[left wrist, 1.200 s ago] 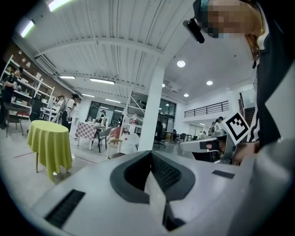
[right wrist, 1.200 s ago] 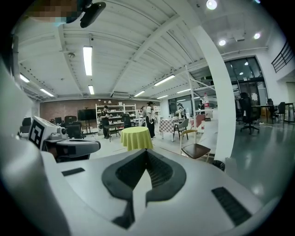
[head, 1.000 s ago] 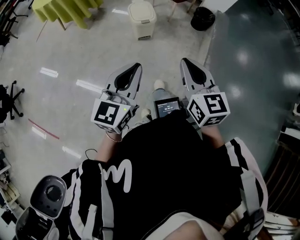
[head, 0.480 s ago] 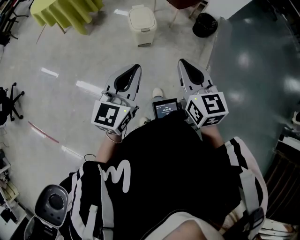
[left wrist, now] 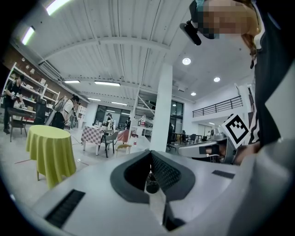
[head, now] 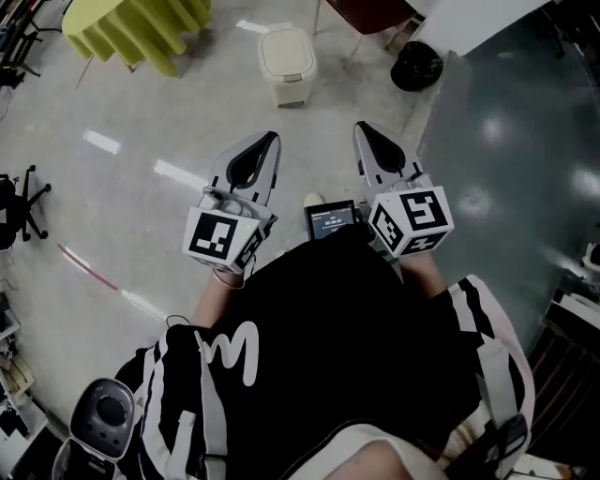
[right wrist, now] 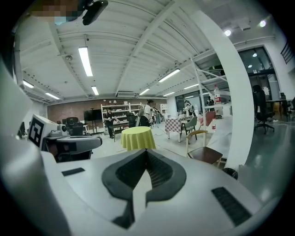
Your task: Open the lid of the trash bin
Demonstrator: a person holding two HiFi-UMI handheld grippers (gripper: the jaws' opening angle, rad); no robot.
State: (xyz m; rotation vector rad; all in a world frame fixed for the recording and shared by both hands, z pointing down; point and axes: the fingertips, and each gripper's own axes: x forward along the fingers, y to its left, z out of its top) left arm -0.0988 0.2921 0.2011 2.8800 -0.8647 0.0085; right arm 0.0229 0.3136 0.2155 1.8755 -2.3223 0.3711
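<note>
On the floor well ahead of me, the trash bin (head: 289, 86) stands with its lid (head: 287, 49) down. Left gripper (head: 267, 143) and right gripper (head: 363, 131): jaws together, holding nothing. Approach and lid opening are both not yet done.

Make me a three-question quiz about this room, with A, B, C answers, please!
1. Where is the small cream plastic trash bin?
A) on the grey floor, ahead of both grippers
B) hanging on a wall
C) on a chair

2. What colour is the cloth over the round table?
A) red
B) yellow-green
C) blue

3. How are the fingers of the left gripper and the right gripper?
A) shut, holding nothing
B) wide open
C) clamped on a cup

Answers: 1 A, the head view shows it standing beyond the gripper tips. 2 B, the cloth is plainly yellow-green. 3 A, each gripper view shows its fingers pressed together with nothing between.
</note>
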